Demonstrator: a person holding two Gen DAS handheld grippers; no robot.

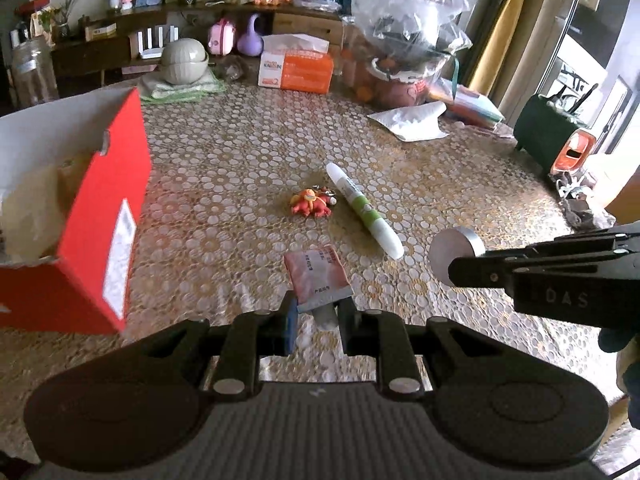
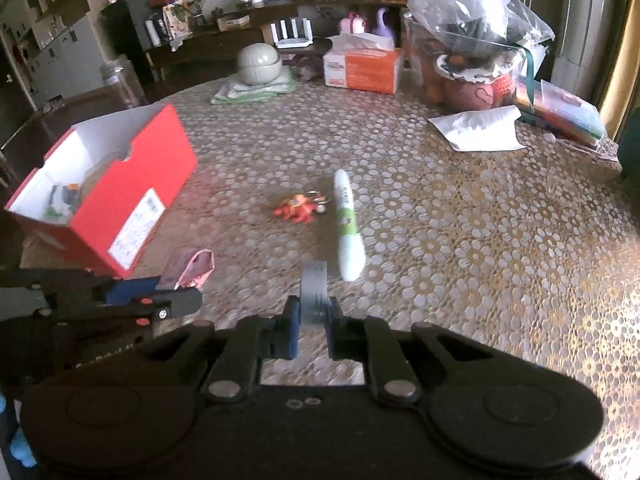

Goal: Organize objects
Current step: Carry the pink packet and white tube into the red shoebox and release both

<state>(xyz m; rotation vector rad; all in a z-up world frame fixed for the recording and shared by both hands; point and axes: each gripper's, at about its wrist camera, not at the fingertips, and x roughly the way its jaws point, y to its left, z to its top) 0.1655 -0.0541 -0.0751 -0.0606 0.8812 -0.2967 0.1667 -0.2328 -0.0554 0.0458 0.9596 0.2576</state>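
Observation:
My left gripper (image 1: pixel 316 312) is shut on a small pink tube (image 1: pixel 318 276) and holds it above the table; the tube also shows in the right wrist view (image 2: pixel 192 268). My right gripper (image 2: pixel 314 312) is shut on a grey metal disc (image 2: pixel 314 292), seen edge-on; the disc shows round in the left wrist view (image 1: pixel 456 254). A white and green pen (image 1: pixel 362 210) (image 2: pixel 348 224) and an orange toy keychain (image 1: pixel 314 202) (image 2: pixel 298 208) lie on the table ahead. An open red box (image 1: pixel 96 224) (image 2: pixel 120 196) stands at the left with a few things inside.
At the far side stand an orange tissue box (image 1: pixel 296 66), a grey bowl on a cloth (image 1: pixel 184 60), big plastic bags (image 1: pixel 408 28) and a white paper (image 1: pixel 412 120). A dark green holder (image 1: pixel 548 132) stands at the right edge.

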